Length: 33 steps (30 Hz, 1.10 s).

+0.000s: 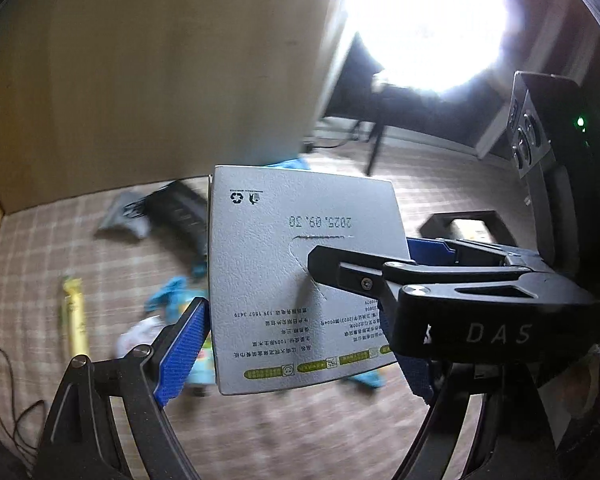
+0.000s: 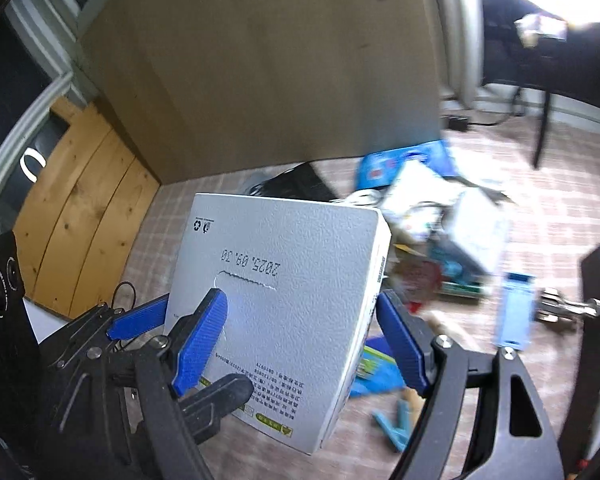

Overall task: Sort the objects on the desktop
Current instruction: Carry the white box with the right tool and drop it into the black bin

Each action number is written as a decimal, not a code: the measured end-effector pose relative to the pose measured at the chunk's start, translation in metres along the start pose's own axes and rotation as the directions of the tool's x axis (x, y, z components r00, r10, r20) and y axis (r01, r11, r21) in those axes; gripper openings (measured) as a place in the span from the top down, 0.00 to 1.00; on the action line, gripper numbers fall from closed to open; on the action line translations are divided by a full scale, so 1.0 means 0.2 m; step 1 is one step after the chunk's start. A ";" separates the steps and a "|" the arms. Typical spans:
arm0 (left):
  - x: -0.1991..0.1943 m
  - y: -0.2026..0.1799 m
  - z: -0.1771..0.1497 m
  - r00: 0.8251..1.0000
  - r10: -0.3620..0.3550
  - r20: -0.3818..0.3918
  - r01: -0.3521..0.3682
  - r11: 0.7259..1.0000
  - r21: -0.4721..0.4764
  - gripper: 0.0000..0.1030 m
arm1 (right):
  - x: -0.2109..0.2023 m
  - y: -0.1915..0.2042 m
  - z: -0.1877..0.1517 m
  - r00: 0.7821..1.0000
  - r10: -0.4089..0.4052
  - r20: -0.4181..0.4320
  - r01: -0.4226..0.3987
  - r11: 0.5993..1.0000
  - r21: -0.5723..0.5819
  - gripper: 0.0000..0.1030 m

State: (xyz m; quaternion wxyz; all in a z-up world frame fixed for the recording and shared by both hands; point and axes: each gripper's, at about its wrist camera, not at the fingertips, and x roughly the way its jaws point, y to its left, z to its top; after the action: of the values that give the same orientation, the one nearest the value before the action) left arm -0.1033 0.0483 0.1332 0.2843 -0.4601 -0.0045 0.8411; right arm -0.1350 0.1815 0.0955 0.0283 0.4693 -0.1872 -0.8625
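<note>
The grey tissue box [image 1: 300, 276] is gripped by both the left tool [image 1: 300, 332] and right tool [image 2: 300, 328]; clutter [image 2: 440, 236] at 1 o'clock remains unsorted.

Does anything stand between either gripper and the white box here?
Nothing visible does. The left gripper has the white box between its blue pads, and the right gripper has one finger on the printed face and the other at the box's side edge. Clutter lies on the checked cloth below.
</note>
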 end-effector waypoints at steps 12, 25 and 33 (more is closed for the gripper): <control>0.28 -0.85 0.07 0.993 -0.118 -0.025 0.120 0.983 0.141 0.18 | -0.53 -0.76 -0.14 0.991 -0.108 0.084 0.098 0.989 0.114 0.26; 0.64 -1.69 0.08 0.971 -0.205 -0.127 0.234 0.929 0.286 0.22 | -0.96 -1.61 -0.38 0.961 -0.252 0.113 0.203 0.922 0.329 0.26; 0.71 -1.99 0.06 0.967 -0.198 -0.164 0.245 0.901 0.357 0.23 | -1.08 -1.88 -0.51 0.946 -0.303 0.118 0.236 0.890 0.391 0.26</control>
State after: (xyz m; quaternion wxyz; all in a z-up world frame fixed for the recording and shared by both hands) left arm 0.0169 0.4539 0.1372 0.4603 -0.4449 0.1215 0.7586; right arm 0.1160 0.5481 0.0868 -0.1980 0.4098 -0.2815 -0.8447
